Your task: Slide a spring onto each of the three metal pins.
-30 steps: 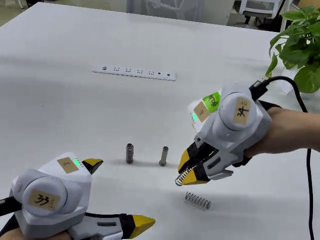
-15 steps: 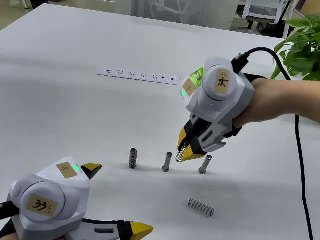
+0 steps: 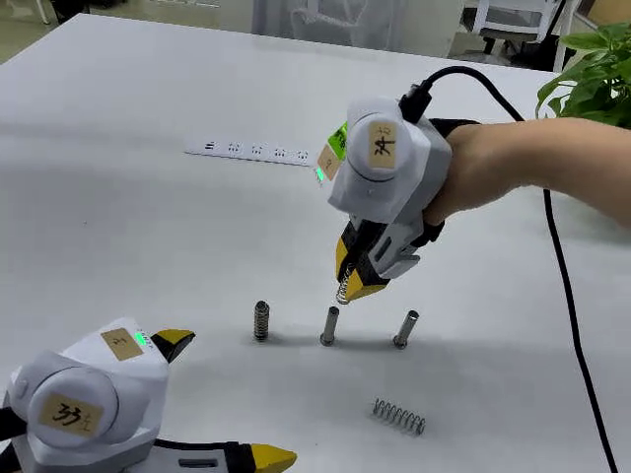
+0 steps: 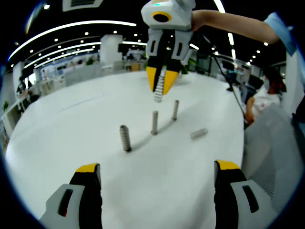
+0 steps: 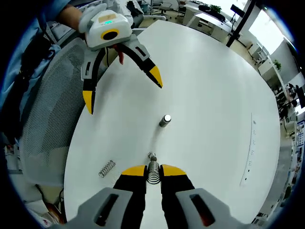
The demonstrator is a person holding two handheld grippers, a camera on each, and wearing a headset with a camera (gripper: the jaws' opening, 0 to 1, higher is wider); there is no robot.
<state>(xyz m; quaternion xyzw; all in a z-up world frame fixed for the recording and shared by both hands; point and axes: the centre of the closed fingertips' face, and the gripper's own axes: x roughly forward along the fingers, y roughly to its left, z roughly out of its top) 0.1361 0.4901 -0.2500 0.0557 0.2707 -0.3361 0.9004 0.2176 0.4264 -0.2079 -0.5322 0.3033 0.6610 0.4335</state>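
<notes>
**As a spring hung over the middle pin, the other gripper sat wide open**

While I stood by the white counter (image 3: 118, 217), the right gripper (image 3: 357, 279) pointed downward over a row of three upright metal pins, its yellow-tipped fingers clamped on a small spring (image 3: 342, 289). That spring hung nearly upright from the fingertips, its lower end just above the top of the middle pin (image 3: 329, 325). From the left gripper view a small gap showed between the spring (image 4: 159, 90) and that pin (image 4: 154, 122), so the two were not touching. In the right gripper view the coil (image 5: 152, 171) sat pinched between the two fingers of the right gripper (image 5: 153, 171).

Of the other two, the left pin (image 3: 261, 320) already wore a spring around it, coils stacked along most of its height. By contrast, the right pin (image 3: 405, 328) stood bare. One more spring (image 3: 399, 417) lay flat on the counter, nearer the person than the row and off to the right.

Down at the near left, the left gripper (image 3: 224, 398) was low over the counter with its fingers spread wide apart and nothing between them, well apart from the pins.

Farther back lay a white power strip (image 3: 261, 153), and a black cable (image 3: 552, 227) trailed from the right gripper past a leafy plant (image 3: 592, 69) at the far right corner.
</notes>
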